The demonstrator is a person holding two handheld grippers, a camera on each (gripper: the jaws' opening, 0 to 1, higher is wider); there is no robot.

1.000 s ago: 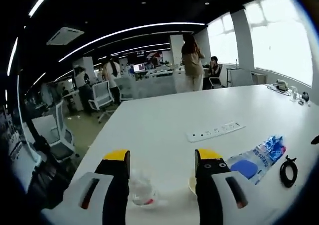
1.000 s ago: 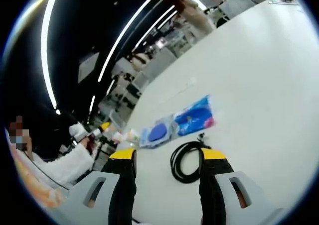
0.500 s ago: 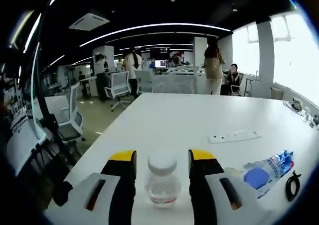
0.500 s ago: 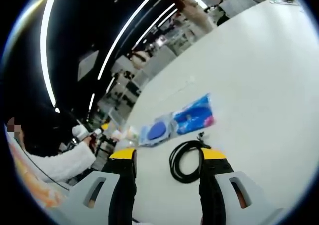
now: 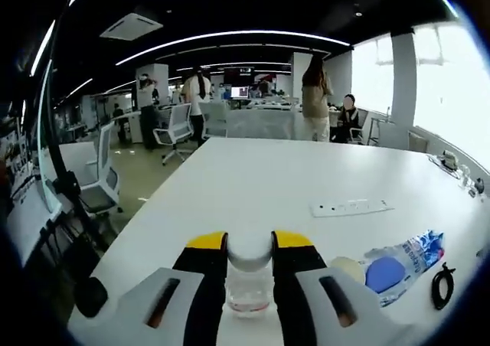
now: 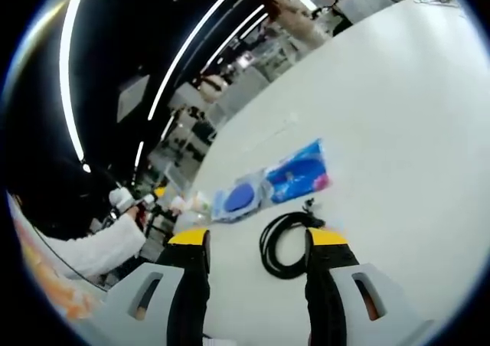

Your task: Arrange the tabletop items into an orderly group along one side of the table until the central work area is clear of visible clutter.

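Left gripper (image 5: 249, 243): level with the table (image 5: 253, 177), pointing along its length. Jaws drawn in on a small clear jar (image 5: 248, 281), yellow tips pressing both sides just under its white lid. Jar is upright, base on the tabletop, a red trace near the bottom; contents not readable.

Just right of the left gripper's right jaw: a pale round lid or disc (image 5: 346, 269), touching the edge of a blue and clear plastic packet (image 5: 398, 257) that lies flat and angles away to the right. Beyond the packet's near end, further right, a small black cable coil (image 5: 439, 285). Ahead and right of the jaws, well apart from the jar, a white power strip (image 5: 351, 207) lies flat. Far end of the room: office chairs (image 5: 173, 128) and several standing people (image 5: 315, 97).

Right gripper (image 6: 255, 239): tilted steeply, so the table runs diagonally in the right gripper view. Jaws spread, nothing between them; it hovers over the table. The black cable coil (image 6: 285, 242) lies just ahead, between the two yellow tips and partly behind the right one, not touched. Beyond the coil: the blue packet (image 6: 279, 184), flat, a dark blue round patch at its left end. Left of that, further off, a white sleeve (image 6: 99, 248) leads to the left gripper (image 6: 157, 197) near the table edge.
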